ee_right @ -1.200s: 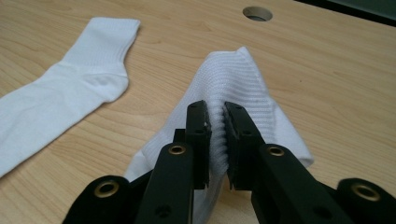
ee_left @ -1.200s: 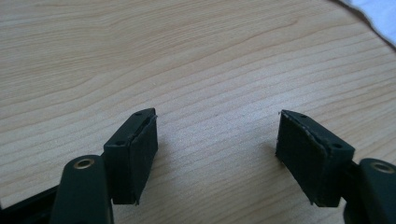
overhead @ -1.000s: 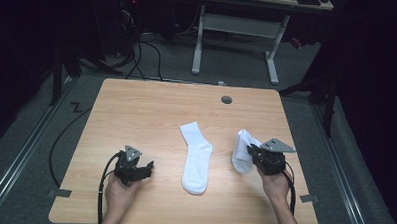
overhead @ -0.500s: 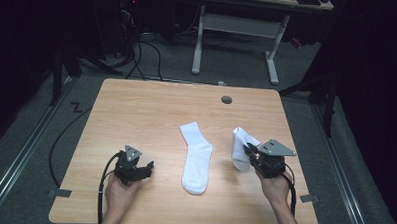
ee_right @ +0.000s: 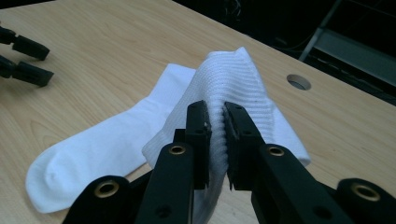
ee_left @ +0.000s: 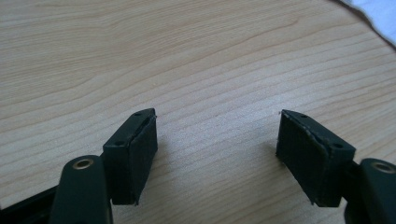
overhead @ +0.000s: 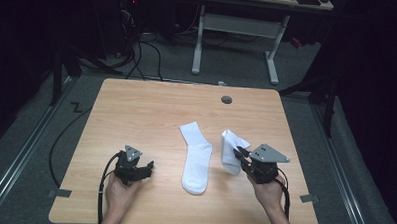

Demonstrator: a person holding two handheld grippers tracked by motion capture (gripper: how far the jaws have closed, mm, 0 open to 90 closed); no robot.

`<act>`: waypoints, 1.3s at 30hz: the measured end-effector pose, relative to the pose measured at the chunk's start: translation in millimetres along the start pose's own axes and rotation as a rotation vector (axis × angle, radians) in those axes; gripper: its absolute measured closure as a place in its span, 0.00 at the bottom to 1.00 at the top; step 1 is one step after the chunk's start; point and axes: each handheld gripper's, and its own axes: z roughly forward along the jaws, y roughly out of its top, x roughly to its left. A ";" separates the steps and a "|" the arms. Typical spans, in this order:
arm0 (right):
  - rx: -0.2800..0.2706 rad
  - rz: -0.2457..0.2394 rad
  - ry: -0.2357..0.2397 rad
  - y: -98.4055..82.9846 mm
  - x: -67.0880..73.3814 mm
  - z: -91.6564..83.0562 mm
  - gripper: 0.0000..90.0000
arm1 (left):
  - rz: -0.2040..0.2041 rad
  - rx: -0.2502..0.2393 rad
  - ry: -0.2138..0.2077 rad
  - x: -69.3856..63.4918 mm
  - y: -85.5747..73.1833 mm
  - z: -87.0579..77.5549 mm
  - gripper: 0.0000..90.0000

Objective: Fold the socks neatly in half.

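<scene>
Two white socks are on the wooden table [overhead: 146, 115]. One sock [overhead: 196, 157] lies flat near the middle, also seen as the flat sock [ee_right: 98, 144] in the right gripper view. My right gripper [overhead: 239, 155] is shut on the ribbed cuff of the second sock [overhead: 230, 148], lifting it off the table; in the right gripper view its jaws pinch the ribbed sock [ee_right: 233, 79] at my right gripper [ee_right: 215, 140]. My left gripper [overhead: 143, 171] rests low at the table's front left, open, with bare wood between its jaws [ee_left: 217, 154].
A round grommet hole [overhead: 227, 99] sits near the table's far edge. Beyond the table stand a white desk frame [overhead: 234, 33] and cables on the floor. Cables trail from both grippers toward the near edge.
My right gripper has moved left and upward with the ribbed sock in its jaws, pulling the sock's cuff up. The left gripper and the flat sock have stayed put.
</scene>
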 end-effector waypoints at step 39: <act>-0.069 -0.051 0.247 14.1 81.7 10.0 0.90 | -0.007 -0.002 0.001 0.7 0.5 0.5 0.34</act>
